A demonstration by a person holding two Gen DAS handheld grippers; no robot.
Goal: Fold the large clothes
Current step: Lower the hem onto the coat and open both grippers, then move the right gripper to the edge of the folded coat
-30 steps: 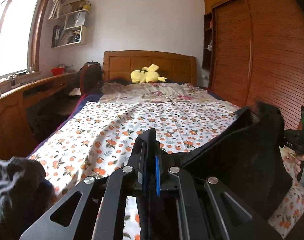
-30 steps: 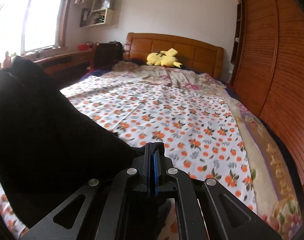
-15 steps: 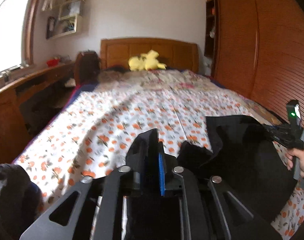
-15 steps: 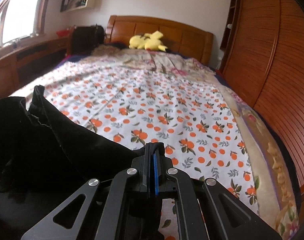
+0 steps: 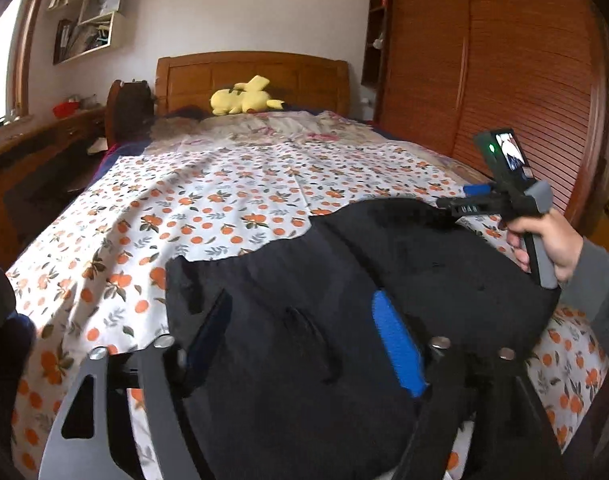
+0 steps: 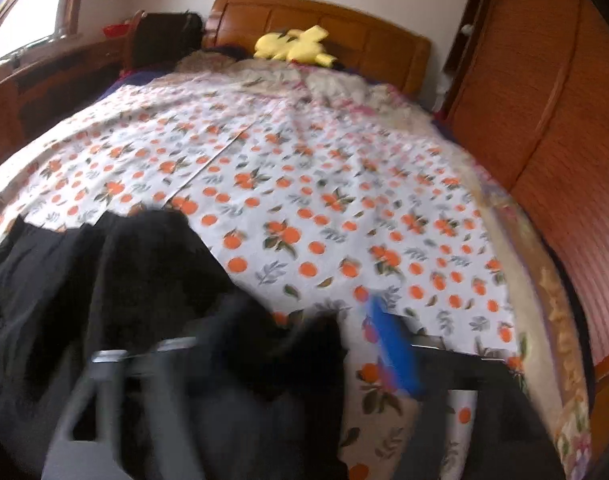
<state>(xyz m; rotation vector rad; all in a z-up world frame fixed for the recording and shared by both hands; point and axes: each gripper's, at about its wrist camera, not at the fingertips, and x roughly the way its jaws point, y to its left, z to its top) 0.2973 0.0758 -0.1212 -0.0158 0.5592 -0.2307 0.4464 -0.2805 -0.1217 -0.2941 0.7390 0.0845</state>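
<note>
A large black garment lies in a heap on the near end of the bed with the orange-print sheet. My left gripper is open, its jaws spread wide over the garment, one blue pad showing. In the right wrist view the garment lies at lower left. My right gripper is open too, its fingers blurred, straddling the garment's right edge. The right gripper also shows in the left wrist view at the garment's far right edge, held in a hand.
A yellow plush toy sits by the wooden headboard. A slatted wooden wardrobe runs along the right side. A wooden desk stands at left. Another dark garment shows at the left edge.
Both grippers went from shut on the black garment, holding it up, to open. The garment has dropped onto the near end of the bed.
</note>
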